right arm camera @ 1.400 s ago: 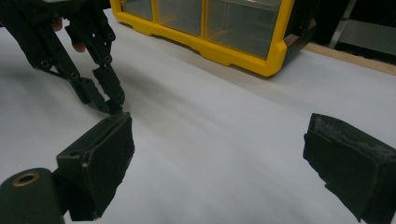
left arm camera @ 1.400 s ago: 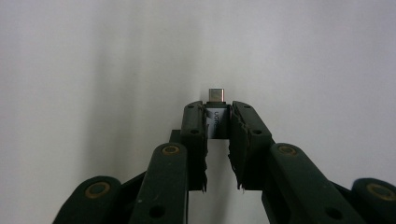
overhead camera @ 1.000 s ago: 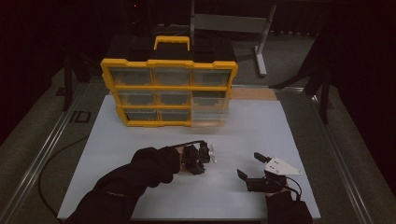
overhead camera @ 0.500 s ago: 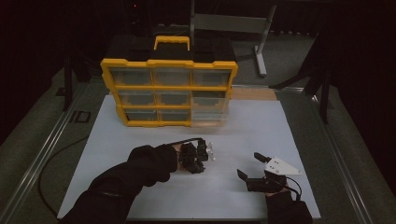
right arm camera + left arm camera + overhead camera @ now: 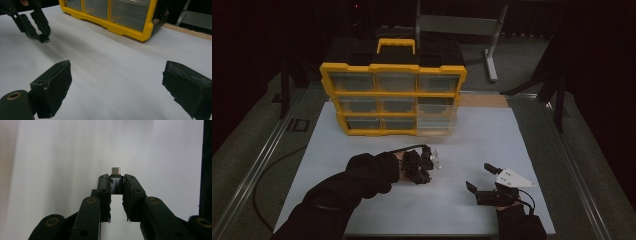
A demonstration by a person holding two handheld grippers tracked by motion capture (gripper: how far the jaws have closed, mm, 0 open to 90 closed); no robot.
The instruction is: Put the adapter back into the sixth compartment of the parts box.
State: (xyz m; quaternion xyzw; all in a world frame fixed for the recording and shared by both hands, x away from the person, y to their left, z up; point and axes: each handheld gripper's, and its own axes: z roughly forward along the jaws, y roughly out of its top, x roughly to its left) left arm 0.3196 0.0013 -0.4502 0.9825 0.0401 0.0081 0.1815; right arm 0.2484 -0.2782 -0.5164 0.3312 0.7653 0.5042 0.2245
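Left tool (image 5: pixel 115 185) slightly higher, small adapter (image 5: pixel 115 180) between its tips.

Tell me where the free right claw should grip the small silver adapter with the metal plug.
Grip the small silver adapter's bare metal plug tip, coming end-on from in front of the left claw: that claw's jaws already clamp the flat sides of its body, probably leaving only the plug sticking out. The right claw stands open.

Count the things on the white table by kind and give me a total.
Yellow organizer boxes: 1
Small USB adapters, held in the left gripper: 1
Grippers, counting the right gripper: 2
Total: 4
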